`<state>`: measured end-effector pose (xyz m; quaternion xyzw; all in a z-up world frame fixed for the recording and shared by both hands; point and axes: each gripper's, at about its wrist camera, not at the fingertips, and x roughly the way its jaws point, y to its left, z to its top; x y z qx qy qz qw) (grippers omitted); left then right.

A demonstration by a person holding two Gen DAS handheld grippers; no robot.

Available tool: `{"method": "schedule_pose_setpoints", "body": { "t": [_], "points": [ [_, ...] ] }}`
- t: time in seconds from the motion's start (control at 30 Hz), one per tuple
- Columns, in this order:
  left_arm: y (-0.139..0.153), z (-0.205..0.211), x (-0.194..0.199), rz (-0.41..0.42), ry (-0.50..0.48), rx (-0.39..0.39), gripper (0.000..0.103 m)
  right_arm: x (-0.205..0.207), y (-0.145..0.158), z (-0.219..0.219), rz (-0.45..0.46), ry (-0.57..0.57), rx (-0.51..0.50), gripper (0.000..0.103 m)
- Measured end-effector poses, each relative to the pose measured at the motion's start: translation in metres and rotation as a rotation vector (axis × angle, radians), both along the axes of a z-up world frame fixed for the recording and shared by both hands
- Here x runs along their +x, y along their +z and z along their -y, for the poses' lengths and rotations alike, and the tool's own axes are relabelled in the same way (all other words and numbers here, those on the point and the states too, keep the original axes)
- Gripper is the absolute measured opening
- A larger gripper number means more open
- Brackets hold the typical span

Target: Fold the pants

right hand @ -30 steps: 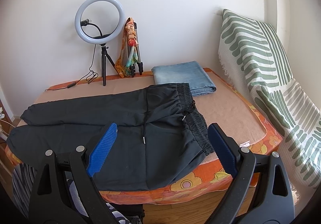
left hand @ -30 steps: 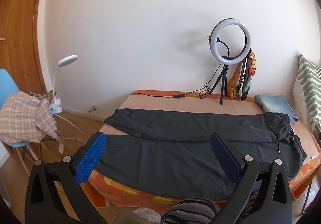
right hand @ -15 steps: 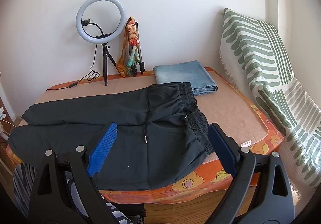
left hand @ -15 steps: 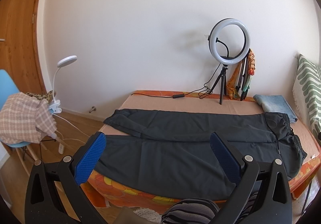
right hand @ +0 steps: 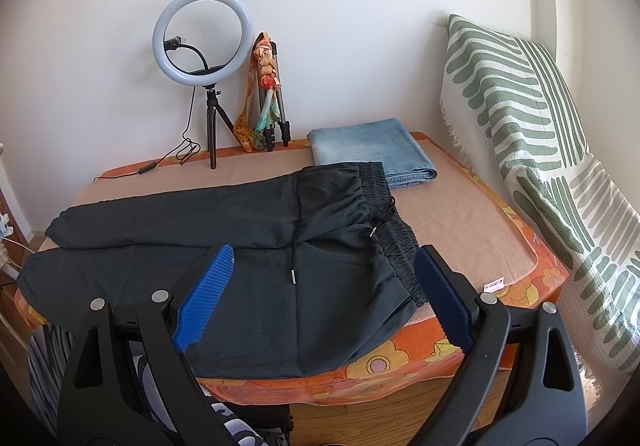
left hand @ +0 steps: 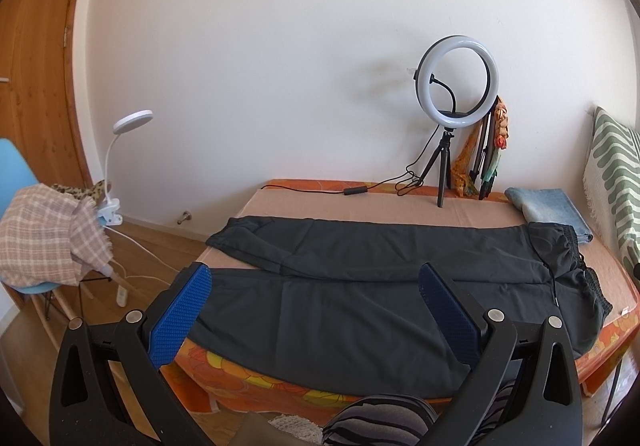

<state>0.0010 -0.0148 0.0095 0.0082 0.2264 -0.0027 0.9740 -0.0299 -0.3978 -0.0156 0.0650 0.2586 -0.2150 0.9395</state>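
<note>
Dark grey pants (left hand: pixel 360 286) lie flat on the table, both legs spread apart, cuffs to the left and elastic waistband with a drawstring to the right; they also show in the right wrist view (right hand: pixel 248 246). My left gripper (left hand: pixel 316 286) is open and empty, held in front of the near leg. My right gripper (right hand: pixel 324 266) is open and empty, held in front of the waist end. Neither touches the cloth.
The table (left hand: pixel 400 202) has a tan and orange floral cover. At its back stand a ring light on a tripod (left hand: pixel 452 106), a folded tripod with a scarf (right hand: pixel 268 98) and folded jeans (right hand: pixel 372 150). A striped blanket (right hand: pixel 540 134) hangs right. A chair with cloth (left hand: pixel 44 246) and a lamp (left hand: pixel 128 126) stand left.
The views shifted very slightly; both grippers stay open and empty in front of the pants. The pants have not moved.
</note>
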Motion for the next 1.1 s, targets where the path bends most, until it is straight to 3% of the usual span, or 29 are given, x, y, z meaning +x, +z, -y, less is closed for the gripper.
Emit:
{"method": "schedule_pose_setpoints", "body": {
  "t": [0.63,0.97,1.1],
  "points": [
    [-0.004,-0.004,0.006,0.001,-0.002,0.024,0.103,0.005,-0.002,-0.003,-0.008,0.011,0.012,0.094],
    [-0.010,-0.033,0.044,-0.066,-0.019,0.036,0.103,0.043,0.012,-0.001,-0.006,0.103,0.046,0.094],
    [-0.016,-0.050,0.063,-0.077,-0.090,-0.005,0.103,0.071,0.023,0.002,-0.023,0.174,0.051,0.094]
  ]
}}
